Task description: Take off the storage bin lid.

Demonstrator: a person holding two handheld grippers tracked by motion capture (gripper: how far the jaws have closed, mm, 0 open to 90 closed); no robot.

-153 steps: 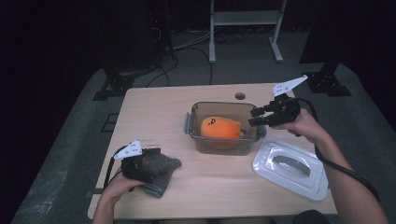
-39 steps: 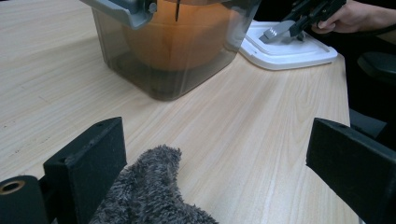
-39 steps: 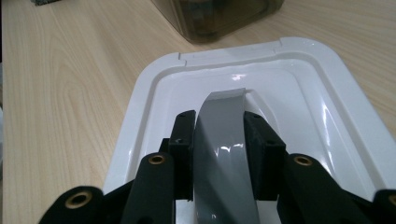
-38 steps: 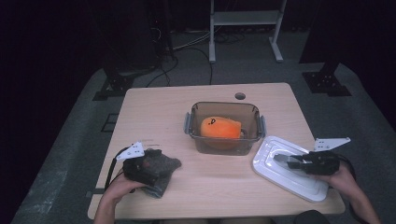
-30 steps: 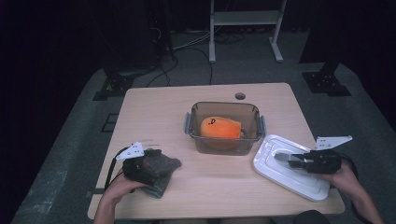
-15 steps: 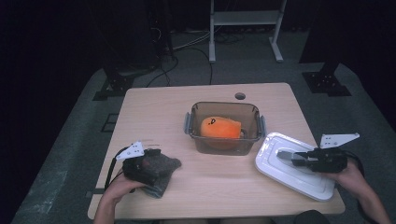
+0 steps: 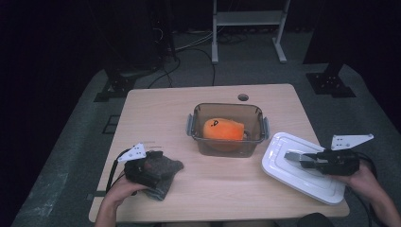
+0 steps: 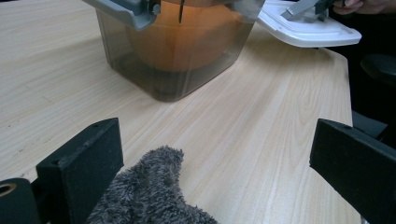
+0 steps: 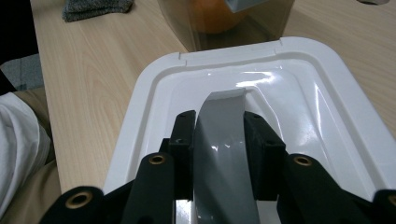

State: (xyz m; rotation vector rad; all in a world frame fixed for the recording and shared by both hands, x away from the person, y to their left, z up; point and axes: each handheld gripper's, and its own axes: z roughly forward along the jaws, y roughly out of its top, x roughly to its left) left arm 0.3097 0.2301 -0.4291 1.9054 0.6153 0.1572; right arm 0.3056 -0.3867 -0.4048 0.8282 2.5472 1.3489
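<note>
- High view: the right tool point(image 7: 302, 160) is clamped on the grey handle point(image 7: 294, 155) of the white lid point(image 7: 283, 166) at the counter's point(image 7: 161, 113) near right corner. The clear container point(image 7: 226, 129) with the orange plush toy point(image 7: 223, 130) stands mid-counter, just left of the lid. The left tool point(image 7: 158, 165) lies over a grey cloth point(image 7: 165, 166) near the near left corner; whether its jaws are apart cannot be told here.
- Left gripper view: the left tool point(image 8: 210, 172) has its jaws wide apart, the grey cloth point(image 8: 149, 196) lying between them. The lid's point(image 8: 308, 32) edge is lifted off the counter.
- Right gripper view: both black pads point(image 9: 184, 140) press the sides of the handle point(image 9: 219, 154); the lid's point(image 9: 154, 93) raised rim and glossy recess show, and the container's base stands just beyond.
</note>
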